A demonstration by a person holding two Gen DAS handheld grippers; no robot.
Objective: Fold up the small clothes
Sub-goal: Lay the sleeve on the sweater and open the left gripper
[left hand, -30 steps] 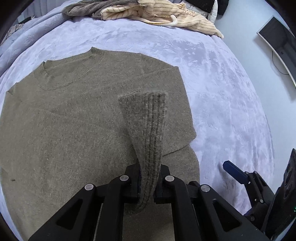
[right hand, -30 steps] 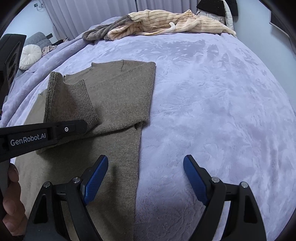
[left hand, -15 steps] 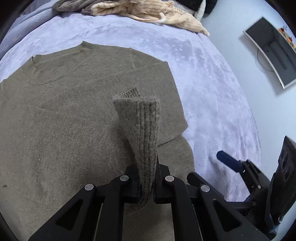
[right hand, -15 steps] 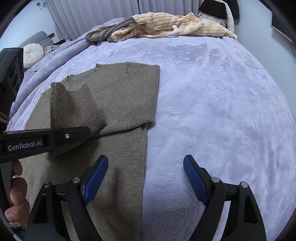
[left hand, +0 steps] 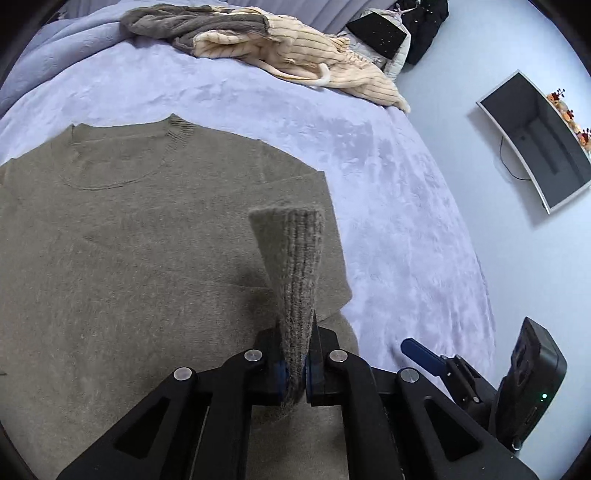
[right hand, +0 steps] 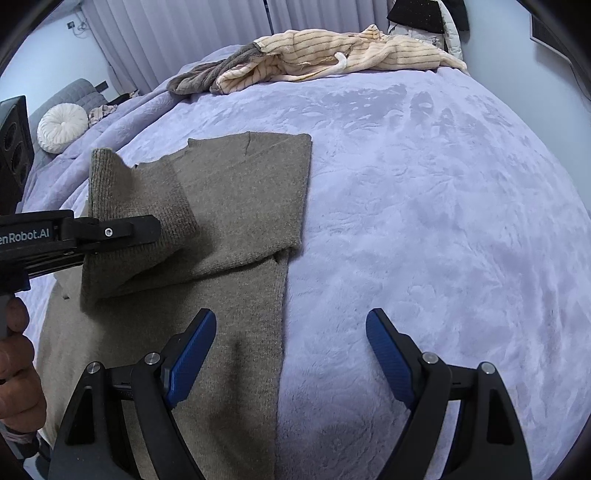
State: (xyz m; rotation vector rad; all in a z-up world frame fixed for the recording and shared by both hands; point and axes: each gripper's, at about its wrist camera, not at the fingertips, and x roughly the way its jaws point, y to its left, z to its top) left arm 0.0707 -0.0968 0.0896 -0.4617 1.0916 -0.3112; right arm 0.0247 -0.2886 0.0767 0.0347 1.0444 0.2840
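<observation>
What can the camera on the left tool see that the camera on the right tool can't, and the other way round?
Only the left wrist view shows the wall screen and the sweater's neckline. Only the right wrist view shows the curtains, a round white cushion and the person's hand holding the left tool. Both show the brown sweater on the lilac bed cover, its ribbed cuff pinched in the shut left tool, the striped cream garment at the far edge, and the open, empty right tool.
</observation>
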